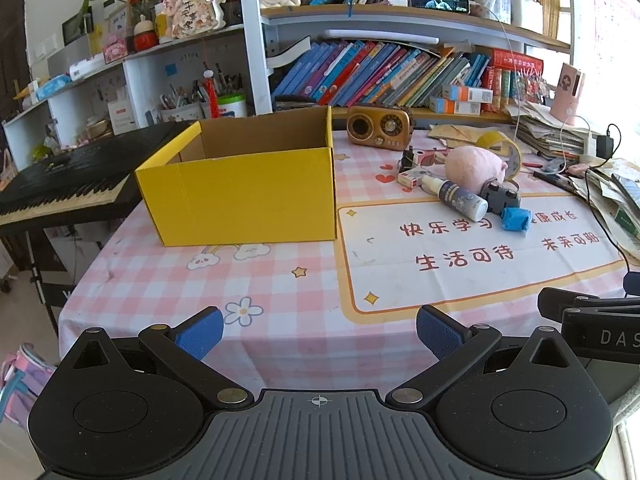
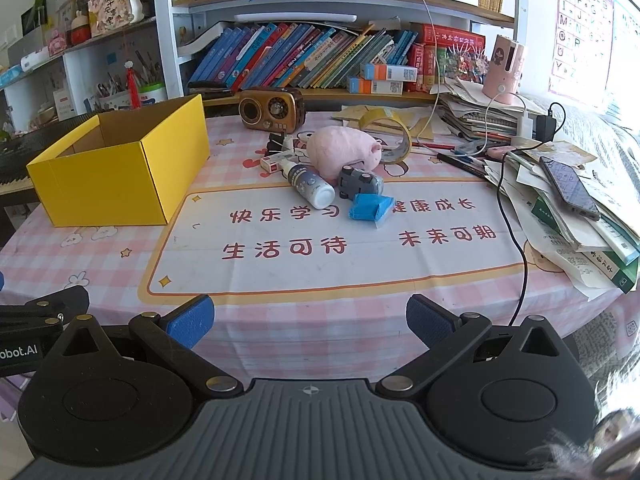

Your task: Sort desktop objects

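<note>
Both handheld grippers hover at the near edge of the surface [image 2: 320, 276], jaws spread wide and grasping nothing: the left gripper [image 1: 319, 334] faces a yellow cardboard box [image 1: 244, 196], the right gripper [image 2: 310, 326] faces a small heap of clutter. The box stands open-topped on the pink checked cloth, left of the printed mat, and the part of its brown interior that shows holds nothing; its floor is hidden behind the front wall. The things to be sorted lie together beyond the mat's far edge, well apart from the jaws: a blue crumpled packet [image 2: 370, 209] nearest, a grey toy car [image 2: 360, 183] just behind it, a dark spray bottle [image 2: 310, 186] on its side touching the car, and a pink plush toy [image 2: 344, 151] behind both. A roll of yellow tape [image 2: 390, 138] leans beside the plush. A brown retro radio [image 2: 272, 109] stands further back, before the bookshelf [image 2: 320, 52]. Papers and a phone [image 2: 568, 188] pile up at right.
</note>
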{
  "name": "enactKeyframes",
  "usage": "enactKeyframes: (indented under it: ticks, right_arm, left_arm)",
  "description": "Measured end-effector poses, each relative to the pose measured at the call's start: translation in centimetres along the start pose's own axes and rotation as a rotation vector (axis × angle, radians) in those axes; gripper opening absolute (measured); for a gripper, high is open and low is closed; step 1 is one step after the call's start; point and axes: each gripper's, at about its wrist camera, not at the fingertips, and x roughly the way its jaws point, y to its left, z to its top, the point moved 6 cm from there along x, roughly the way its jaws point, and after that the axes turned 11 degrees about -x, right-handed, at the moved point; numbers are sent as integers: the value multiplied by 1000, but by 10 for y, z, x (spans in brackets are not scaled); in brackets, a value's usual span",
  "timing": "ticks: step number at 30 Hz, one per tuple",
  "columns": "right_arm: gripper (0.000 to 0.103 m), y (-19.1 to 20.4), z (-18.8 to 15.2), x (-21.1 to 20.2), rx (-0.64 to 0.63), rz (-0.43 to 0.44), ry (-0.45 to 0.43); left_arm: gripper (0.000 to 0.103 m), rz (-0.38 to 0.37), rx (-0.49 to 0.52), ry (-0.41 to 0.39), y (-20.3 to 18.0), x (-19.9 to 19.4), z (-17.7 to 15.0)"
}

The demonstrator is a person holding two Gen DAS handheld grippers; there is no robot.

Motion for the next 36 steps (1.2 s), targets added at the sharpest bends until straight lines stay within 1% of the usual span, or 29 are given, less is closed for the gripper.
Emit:
enactKeyframes:
  ticks: [24,36]
  right_arm:
    - [103,1,0,0,-2,-2,2]
    - [103,-4,-2,6,-2,-5,5]
  left_arm:
    - [103,8,-4,0,1,1,0]
    - [103,-1,5,9,-6,5,0]
